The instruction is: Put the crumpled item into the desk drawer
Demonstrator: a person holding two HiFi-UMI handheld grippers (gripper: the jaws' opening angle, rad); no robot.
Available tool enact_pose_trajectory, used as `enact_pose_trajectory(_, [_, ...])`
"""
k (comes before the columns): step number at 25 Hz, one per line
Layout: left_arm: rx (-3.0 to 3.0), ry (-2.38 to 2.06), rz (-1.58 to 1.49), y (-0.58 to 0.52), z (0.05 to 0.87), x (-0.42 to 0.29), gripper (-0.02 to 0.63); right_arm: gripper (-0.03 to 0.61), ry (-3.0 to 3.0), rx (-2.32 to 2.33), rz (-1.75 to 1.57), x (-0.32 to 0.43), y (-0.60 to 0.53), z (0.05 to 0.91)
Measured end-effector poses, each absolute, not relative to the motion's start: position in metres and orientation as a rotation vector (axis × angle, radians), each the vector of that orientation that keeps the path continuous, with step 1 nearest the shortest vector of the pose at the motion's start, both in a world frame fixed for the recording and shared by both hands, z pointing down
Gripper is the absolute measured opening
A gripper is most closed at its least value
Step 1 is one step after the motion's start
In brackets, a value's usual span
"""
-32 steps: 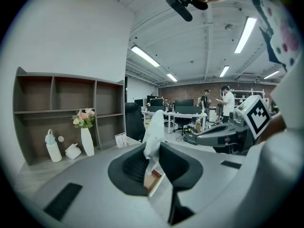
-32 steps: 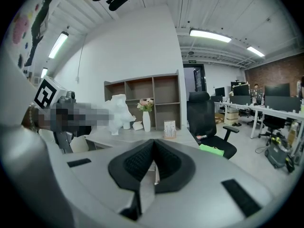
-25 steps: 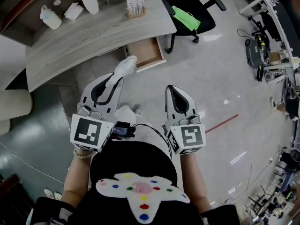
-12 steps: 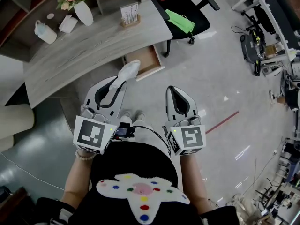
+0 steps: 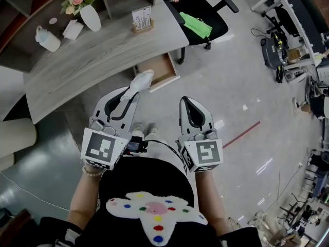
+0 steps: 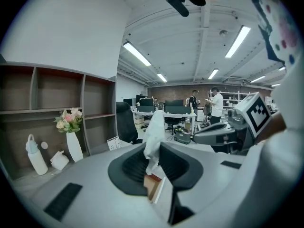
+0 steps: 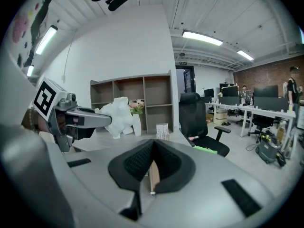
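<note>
My left gripper (image 5: pixel 132 92) is shut on a white crumpled item (image 5: pixel 140 80), which sticks out past its fingertips. The item hangs just in front of the open wooden desk drawer (image 5: pixel 160 69), at its near left corner. In the left gripper view the crumpled item (image 6: pixel 154 129) rises from between the black pads, and brown drawer wood (image 6: pixel 152 186) shows below them. My right gripper (image 5: pixel 188 100) hovers over bare floor to the right of the drawer, shut on nothing. From the right gripper view (image 7: pixel 153 141) the crumpled item (image 7: pixel 117 116) shows at the left gripper's tip.
The curved grey desk (image 5: pixel 103 48) carries a flower vase (image 5: pixel 88 15), a white bottle (image 5: pixel 45 38), a tissue wad (image 5: pixel 72 29) and a card holder (image 5: pixel 142 18). A black office chair (image 5: pixel 203 9) with a green cloth stands right of the desk. Red tape (image 5: pixel 241 134) marks the floor.
Both grippers have drifted slightly in front of the desk together with the person. The left stays shut on the crumpled item, the right stays shut.
</note>
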State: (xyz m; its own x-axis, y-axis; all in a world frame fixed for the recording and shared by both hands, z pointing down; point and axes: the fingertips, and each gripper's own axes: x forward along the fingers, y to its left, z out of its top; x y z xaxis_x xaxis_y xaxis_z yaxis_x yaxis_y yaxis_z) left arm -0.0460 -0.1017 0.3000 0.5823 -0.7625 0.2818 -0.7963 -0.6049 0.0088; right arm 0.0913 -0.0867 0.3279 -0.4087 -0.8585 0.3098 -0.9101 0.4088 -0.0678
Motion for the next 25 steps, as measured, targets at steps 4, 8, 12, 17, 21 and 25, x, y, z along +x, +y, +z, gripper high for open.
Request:
enact_pose_trajectory(4, [2.666, -1.320, 0.392, -0.103, 0.304, -0.047, 0.074, 0.003, -2.436, 1.548, 0.340, 0.089, -0.087, 0.331])
enact_pose_trajectory(8, [2.639, -1.283, 0.381, -0.104, 0.313, -0.049, 0.073, 0.003, -2.435, 1.555, 0.334, 0.088, -0.092, 0.334])
enact_pose_trajectory(12, [2.576, -1.251, 0.318, -0.109, 0.320, -0.052, 0.072, 0.003, -2.428, 1.559, 0.339, 0.089, -0.098, 0.338])
enact_pose_trajectory(17, [2.574, -1.250, 0.355, -0.116, 0.333, -0.052, 0.072, 0.003, -2.413, 1.526, 0.355, 0.089, -0.100, 0.350])
enact_pose_trajectory(21, [2.573, -1.229, 0.393, -0.118, 0.346, -0.048, 0.073, 0.003, -2.396, 1.495, 0.385, 0.088, -0.099, 0.365])
enact_pose_trajectory(25, [2.526, -1.225, 0.428, -0.121, 0.367, -0.047, 0.073, 0.003, -2.376, 1.487, 0.421, 0.089, -0.101, 0.390])
